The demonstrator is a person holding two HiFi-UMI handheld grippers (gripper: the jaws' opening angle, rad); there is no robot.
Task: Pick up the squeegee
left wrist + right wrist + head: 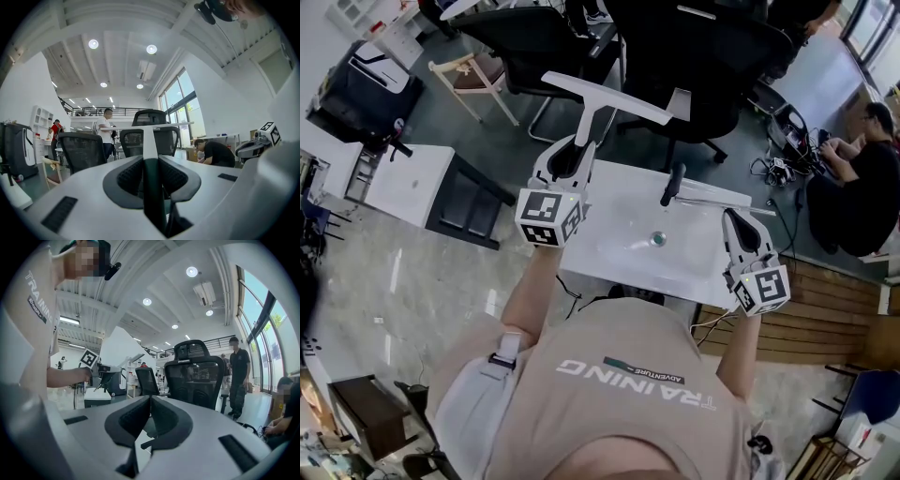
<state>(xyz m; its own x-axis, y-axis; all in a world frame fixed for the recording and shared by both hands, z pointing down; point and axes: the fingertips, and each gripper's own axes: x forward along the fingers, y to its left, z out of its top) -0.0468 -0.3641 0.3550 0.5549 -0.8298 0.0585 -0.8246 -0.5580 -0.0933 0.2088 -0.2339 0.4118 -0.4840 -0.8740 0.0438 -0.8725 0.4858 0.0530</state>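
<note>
Your left gripper (578, 150) is pinching the squeegee (605, 97) by its handle, both pads pressed against the dark lower part of the grip. The squeegee is up in the air, clear of the white table (619, 202). Its handle runs straight out along the gripper's own line. The long white blade sits crosswise at the far end and lies roughly level in the left gripper view.

Your right gripper (733, 223) hovers over the table's right end with its pads closed tip to tip and nothing between them.

Just left of that gripper's tips lies a black-handled tool (673, 185), with a pale bar reaching toward the gripper. A small round greenish thing (657, 239) lies on the tabletop between your two grippers.

Beyond the blade stand black office chairs (694, 66), close past the table's far edge. A wooden stool (473, 75) stands off to the left gripper's left. Far out to the right gripper's right, a person in black (867, 178) sits low among cables.

Your shirt (628, 375) reads "TRAINING" in large letters, with a small patch reading "ADVENTURE". Each gripper's cube bears square black-and-white markers.
</note>
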